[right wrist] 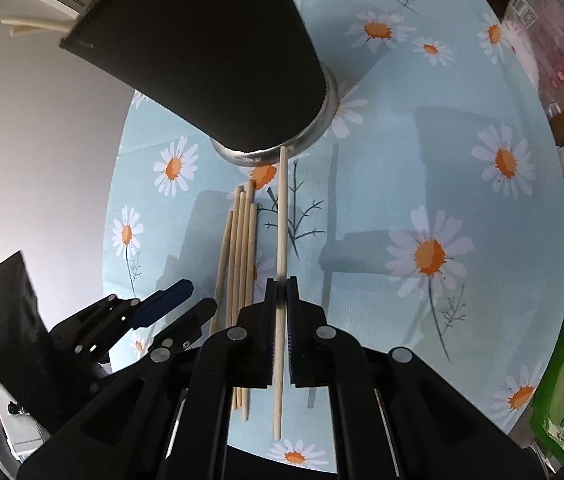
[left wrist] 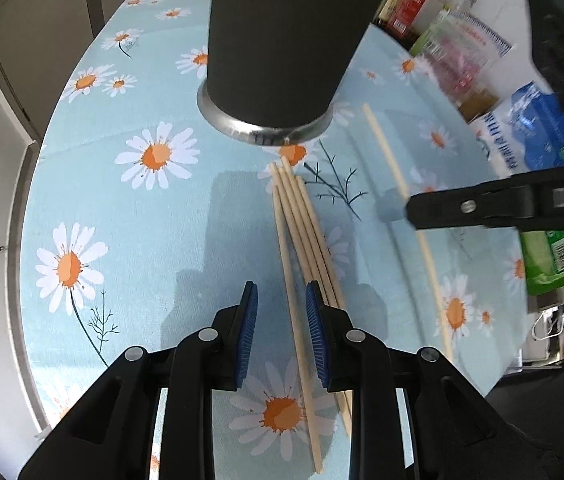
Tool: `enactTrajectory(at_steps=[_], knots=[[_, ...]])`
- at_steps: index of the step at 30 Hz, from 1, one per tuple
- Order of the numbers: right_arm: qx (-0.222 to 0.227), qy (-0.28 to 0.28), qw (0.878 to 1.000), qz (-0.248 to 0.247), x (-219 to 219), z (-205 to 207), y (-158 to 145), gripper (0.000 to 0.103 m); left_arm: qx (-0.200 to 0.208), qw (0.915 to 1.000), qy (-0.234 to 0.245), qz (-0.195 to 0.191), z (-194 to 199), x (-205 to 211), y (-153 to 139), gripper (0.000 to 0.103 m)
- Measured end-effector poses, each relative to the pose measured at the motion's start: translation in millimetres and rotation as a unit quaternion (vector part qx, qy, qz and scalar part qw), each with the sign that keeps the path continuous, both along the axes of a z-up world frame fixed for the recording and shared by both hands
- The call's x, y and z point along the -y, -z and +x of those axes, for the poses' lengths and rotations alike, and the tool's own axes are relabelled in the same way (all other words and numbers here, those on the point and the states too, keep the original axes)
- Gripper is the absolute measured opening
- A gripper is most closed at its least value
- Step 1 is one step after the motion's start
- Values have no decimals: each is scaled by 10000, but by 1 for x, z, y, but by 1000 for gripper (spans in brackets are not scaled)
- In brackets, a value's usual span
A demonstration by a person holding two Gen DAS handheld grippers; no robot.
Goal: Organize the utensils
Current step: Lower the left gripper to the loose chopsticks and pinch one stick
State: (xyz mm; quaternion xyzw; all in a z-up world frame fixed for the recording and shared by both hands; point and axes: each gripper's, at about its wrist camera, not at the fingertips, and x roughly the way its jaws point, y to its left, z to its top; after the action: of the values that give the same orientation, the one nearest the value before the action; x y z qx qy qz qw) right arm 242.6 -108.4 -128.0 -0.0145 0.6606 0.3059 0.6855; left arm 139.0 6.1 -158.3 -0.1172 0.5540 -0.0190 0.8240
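A tall black utensil holder on a metal base stands on the daisy tablecloth. In the right wrist view the holder has pale chopstick ends sticking out of its top. Several loose wooden chopsticks lie in a bunch in front of it. My left gripper hovers open over the bunch, with one stick passing under the gap between its blue pads. My right gripper is shut on a single chopstick, lifted off the cloth and pointing at the holder's base. The left wrist view shows that held chopstick to the right of the bunch.
Bottles, a white and blue bag and a green packet crowd the table's right side. The table edge curves along the left, with a pale wall beyond. In the right wrist view the left gripper sits left of the bunch.
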Motion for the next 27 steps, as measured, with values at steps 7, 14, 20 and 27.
enactTrajectory(at_steps=[7,14,20,27], knots=[[-39,-21,9995,316,19,4,-7,5,-305,9990,-82,308,13,7,3,24],[-113,41,9982,579,43,14,-17,6,-590,9959,-143,677,20,15,4,15],[-219,-54,9970,745,41,12,-12,6,-799,9944,-105,680,29,20,4,4],[-301,-181,9954,891,45,13,-11,6,-828,9953,-455,194,30,5,4,4]])
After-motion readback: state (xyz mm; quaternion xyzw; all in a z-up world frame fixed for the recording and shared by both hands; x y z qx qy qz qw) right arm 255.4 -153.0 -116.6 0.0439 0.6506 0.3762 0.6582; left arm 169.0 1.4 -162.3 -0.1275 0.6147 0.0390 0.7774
